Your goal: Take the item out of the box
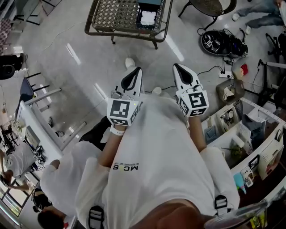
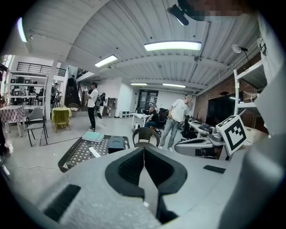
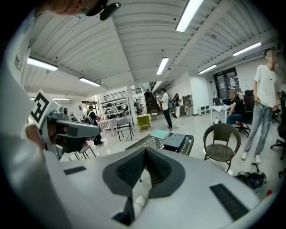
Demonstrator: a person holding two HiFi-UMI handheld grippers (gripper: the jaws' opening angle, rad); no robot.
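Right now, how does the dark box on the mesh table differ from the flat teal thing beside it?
The dark box is near black and blocky; the flat teal thing is pale and thin. The head view shows something white in the box; nothing lies on the teal thing. Both rest on the mesh table.

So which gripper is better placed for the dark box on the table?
Left, slightly: left gripper and right gripper are both shut and empty, short of the metal mesh table, but the dark box sits nearer the left.
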